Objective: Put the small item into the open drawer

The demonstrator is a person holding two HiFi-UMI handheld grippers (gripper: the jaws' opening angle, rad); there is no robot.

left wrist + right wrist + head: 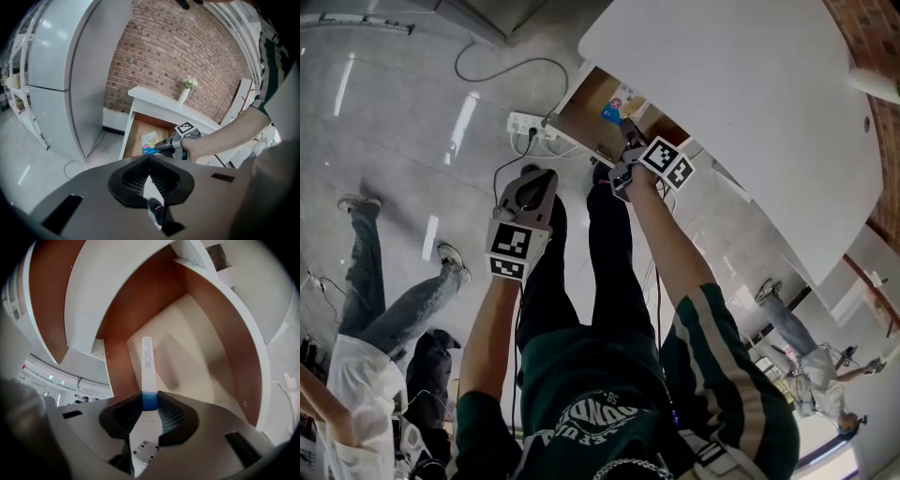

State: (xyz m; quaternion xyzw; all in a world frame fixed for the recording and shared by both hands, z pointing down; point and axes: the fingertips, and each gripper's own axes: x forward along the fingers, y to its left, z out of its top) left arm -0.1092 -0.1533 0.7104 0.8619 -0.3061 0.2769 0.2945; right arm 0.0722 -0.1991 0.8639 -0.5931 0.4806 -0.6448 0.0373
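Blue and white, the small item (147,363) is a thin flat packet seen edge-on in the right gripper view. Its blue end is pinched between the pads of the right tool (149,401), which is clenched on it. The packet's white length points toward twelve o'clock over the pale bottom of the open drawer (201,343), and its shadow lies on that bottom at about one o'clock from it. Brown wooden walls stand at three and nine o'clock.

In the head view the drawer is pulled out from under the white counter (750,84), and the right tool reaches into its mouth. The left tool (534,178) hangs over the grey floor (394,112) at about eight o'clock from the right one, apart from the drawer. In its own view its jaws meet at the tips with nothing between them. A white power strip (528,123) lies on the floor at twelve o'clock from the left tool. On the counter, against a brick wall (178,51), stands a small vase of flowers (186,91).
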